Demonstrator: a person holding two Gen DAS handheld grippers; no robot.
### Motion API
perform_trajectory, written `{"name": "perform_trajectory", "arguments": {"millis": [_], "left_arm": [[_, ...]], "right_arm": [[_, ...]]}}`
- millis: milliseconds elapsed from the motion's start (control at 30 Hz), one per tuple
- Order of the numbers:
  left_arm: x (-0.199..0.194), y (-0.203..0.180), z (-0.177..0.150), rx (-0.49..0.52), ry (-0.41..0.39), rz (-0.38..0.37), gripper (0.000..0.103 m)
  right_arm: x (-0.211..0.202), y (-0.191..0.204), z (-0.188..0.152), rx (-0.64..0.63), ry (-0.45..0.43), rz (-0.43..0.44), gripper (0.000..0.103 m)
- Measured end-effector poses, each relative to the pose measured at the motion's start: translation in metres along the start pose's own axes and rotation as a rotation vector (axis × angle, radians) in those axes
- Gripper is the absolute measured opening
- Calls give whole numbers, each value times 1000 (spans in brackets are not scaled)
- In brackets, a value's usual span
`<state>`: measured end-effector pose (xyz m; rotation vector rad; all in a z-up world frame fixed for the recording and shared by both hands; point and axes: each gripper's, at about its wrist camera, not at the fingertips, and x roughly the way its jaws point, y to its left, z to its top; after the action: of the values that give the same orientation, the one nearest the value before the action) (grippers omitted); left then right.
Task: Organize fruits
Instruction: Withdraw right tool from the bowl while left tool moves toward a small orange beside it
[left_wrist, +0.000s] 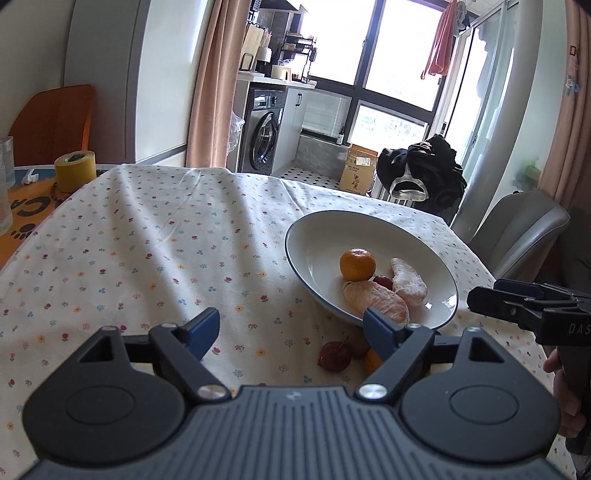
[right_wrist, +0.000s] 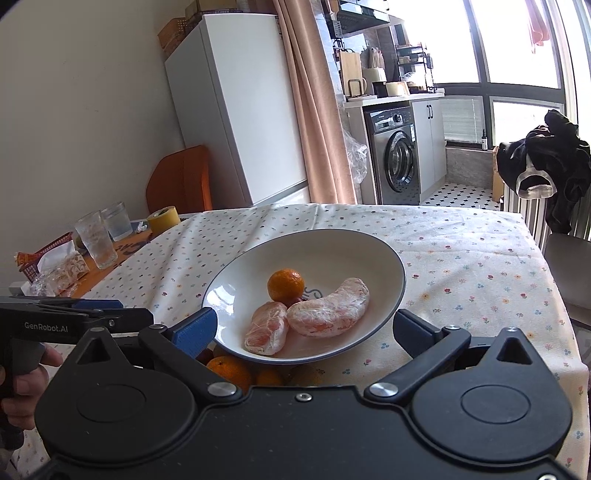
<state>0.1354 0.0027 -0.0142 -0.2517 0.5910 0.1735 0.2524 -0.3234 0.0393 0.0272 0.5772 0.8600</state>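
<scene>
A white plate (left_wrist: 321, 236) (right_wrist: 373, 254) sits on the flowered tablecloth. It holds a whole mandarin (left_wrist: 357, 264) (right_wrist: 286, 287), two peeled citrus pieces (left_wrist: 409, 281) (right_wrist: 328, 312) and a small red fruit (left_wrist: 384, 282). In front of the plate lie a red lychee (left_wrist: 334, 354) and several mandarins (right_wrist: 231, 369), partly hidden by the gripper bodies. My left gripper (left_wrist: 291, 326) stands open just short of the plate's near rim, nothing between its fingers. My right gripper (right_wrist: 304, 326) is open too, its fingers straddling the plate's near edge. Each gripper shows in the other's view, held by a hand.
A yellow tape roll (left_wrist: 75, 170), glasses (right_wrist: 98, 238) and a snack basket (right_wrist: 40, 266) stand at the table's left end. An orange chair (left_wrist: 51, 122) is behind them, a grey chair (left_wrist: 517, 229) at the right edge. Tablecloth (left_wrist: 147, 240) left of the plate is bare.
</scene>
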Motion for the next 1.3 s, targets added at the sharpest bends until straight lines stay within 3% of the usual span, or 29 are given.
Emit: {"name": "perform_trajectory", "arguments": {"millis": [600,833,1000,1133,1300], "left_arm": [[-10,-14,-22,3,30,-51,83],[-7,-17,-29,10,51,-84,77],[1,-23,-36,26,84,-111,62],[8,-28,-41,36,94,-118,57],[17,-33,-44,46,124,-137,38]], "right_arm": [[-21,-1,-18,5,-11,31,101],[-18,-3,-28,21,18,45,85],[-14,-4,-35,28,41,54,75],[-12,-6,-41,37,52,60,70],[-7,-9,-43,50,66,78,62]]}}
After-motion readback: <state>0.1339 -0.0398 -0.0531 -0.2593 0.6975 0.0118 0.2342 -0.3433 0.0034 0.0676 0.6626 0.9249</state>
